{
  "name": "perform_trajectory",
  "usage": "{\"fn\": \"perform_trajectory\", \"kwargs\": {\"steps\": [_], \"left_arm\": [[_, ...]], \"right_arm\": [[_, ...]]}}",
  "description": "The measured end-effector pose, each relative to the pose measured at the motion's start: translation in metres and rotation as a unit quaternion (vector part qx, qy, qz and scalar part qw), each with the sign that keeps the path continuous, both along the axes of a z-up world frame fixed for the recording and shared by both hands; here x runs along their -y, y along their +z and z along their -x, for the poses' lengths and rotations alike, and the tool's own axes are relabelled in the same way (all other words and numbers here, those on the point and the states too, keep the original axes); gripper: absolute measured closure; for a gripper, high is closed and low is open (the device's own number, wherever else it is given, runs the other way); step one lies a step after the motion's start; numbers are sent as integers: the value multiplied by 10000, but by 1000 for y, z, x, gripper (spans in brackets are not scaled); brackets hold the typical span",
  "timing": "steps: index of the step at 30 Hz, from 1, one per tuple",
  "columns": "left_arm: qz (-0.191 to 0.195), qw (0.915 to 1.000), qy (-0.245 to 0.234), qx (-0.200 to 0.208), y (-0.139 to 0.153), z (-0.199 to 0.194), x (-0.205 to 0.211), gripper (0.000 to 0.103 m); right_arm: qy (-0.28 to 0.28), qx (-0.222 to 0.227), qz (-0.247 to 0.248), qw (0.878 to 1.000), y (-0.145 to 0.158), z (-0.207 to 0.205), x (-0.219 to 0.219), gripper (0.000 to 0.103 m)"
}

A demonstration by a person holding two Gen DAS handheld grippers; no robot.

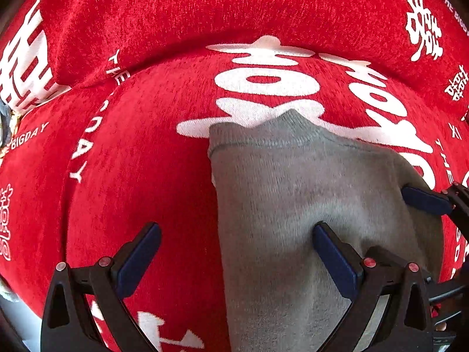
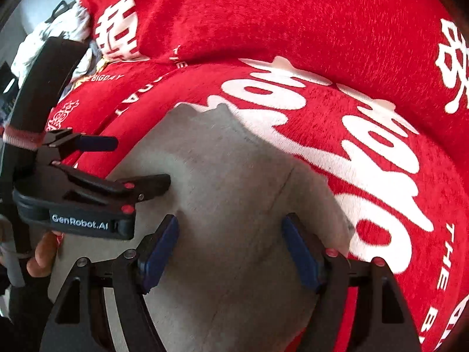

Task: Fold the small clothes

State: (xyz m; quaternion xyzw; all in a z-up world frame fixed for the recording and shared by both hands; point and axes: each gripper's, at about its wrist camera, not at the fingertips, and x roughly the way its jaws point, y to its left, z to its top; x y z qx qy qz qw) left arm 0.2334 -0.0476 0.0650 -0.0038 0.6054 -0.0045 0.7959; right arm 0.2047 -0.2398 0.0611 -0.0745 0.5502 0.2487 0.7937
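Grey cloth (image 1: 293,205) lying flat on red sofa cover (image 1: 146,176), in the middle. Soft, light, floppy, likely to sag. Best pinched at near corners. Left tool (image 1: 237,261) open. Right tool (image 2: 231,252) open, holding nothing.

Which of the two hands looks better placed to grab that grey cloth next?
Probably the right. The right gripper hangs open with the grey cloth filling the space between its fingers. The left gripper is open too, but straddles the cloth's edge, half over the red cover.
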Motion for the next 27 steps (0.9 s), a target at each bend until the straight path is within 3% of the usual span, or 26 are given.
{"fn": "perform_trajectory", "kwargs": {"steps": [3, 7, 11, 14, 18, 24, 27], "left_arm": [[-26, 9995, 43, 321, 23, 8, -2, 0], [277, 9987, 2, 434, 38, 31, -2, 0], [48, 9997, -76, 217, 22, 49, 7, 0], [95, 9999, 39, 97, 8, 64, 7, 0], [140, 9998, 109, 77, 12, 81, 6, 0], [-89, 9998, -79, 185, 27, 110, 11, 0], [-113, 9995, -162, 245, 33, 122, 15, 0]], "right_arm": [[-14, 296, 12, 9996, 22, 8, -2, 26], [84, 486, -221, 9985, 46, 41, -3, 26], [344, 408, -70, 9986, 38, 78, -12, 26], [206, 315, 117, 9992, 25, 96, -10, 26], [-1, 158, -39, 9999, 31, 114, 2, 25], [-71, 41, 262, 9996, 35, 145, 11, 25], [-175, 122, 126, 9997, 43, 155, 14, 25]]}}
